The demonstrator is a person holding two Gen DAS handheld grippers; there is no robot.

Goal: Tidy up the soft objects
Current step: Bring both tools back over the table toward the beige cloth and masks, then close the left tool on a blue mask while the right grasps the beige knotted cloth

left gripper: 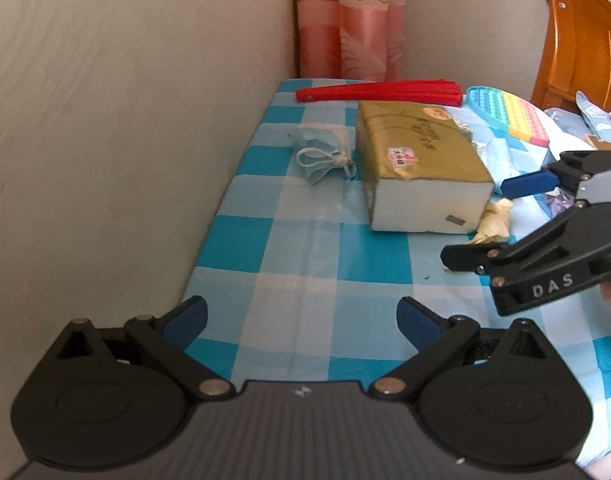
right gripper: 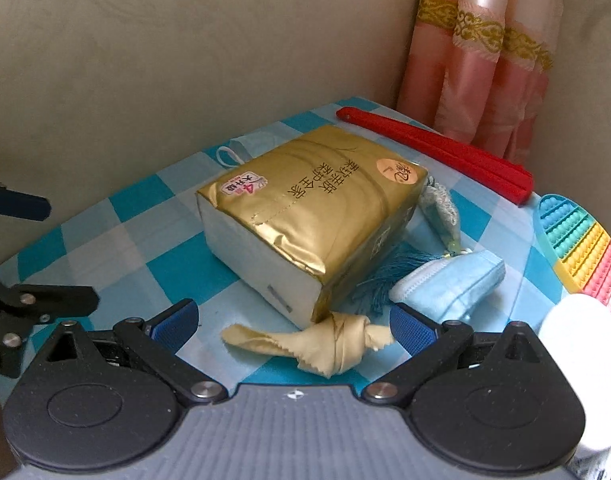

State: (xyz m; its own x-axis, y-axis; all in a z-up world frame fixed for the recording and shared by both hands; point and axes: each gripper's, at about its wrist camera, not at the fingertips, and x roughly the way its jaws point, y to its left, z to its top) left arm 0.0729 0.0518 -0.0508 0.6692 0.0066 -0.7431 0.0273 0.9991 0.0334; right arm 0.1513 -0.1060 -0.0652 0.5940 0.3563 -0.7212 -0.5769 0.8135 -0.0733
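Note:
A gold-wrapped tissue pack (left gripper: 419, 168) (right gripper: 311, 222) lies on the blue checked cloth (left gripper: 305, 248). A crumpled blue face mask (left gripper: 323, 154) lies left of it by the wall. A knotted yellow cloth (right gripper: 325, 344) (left gripper: 493, 222) lies at the pack's near corner, between my right gripper's open fingers. A second blue mask (right gripper: 449, 286) and a blue tassel (right gripper: 385, 276) lie right of the pack. My left gripper (left gripper: 301, 320) is open and empty above the cloth. My right gripper (right gripper: 293, 320) is open; it also shows in the left wrist view (left gripper: 477, 220).
A folded red fan (left gripper: 379, 92) (right gripper: 437, 154) lies at the back. A rainbow pop-it toy (left gripper: 509, 114) (right gripper: 581, 248) lies at the right. A white round object (right gripper: 581, 328) sits near my right gripper. A wall (left gripper: 125, 120), pink curtain (left gripper: 353, 20) and wooden headboard (left gripper: 585, 48) border the surface.

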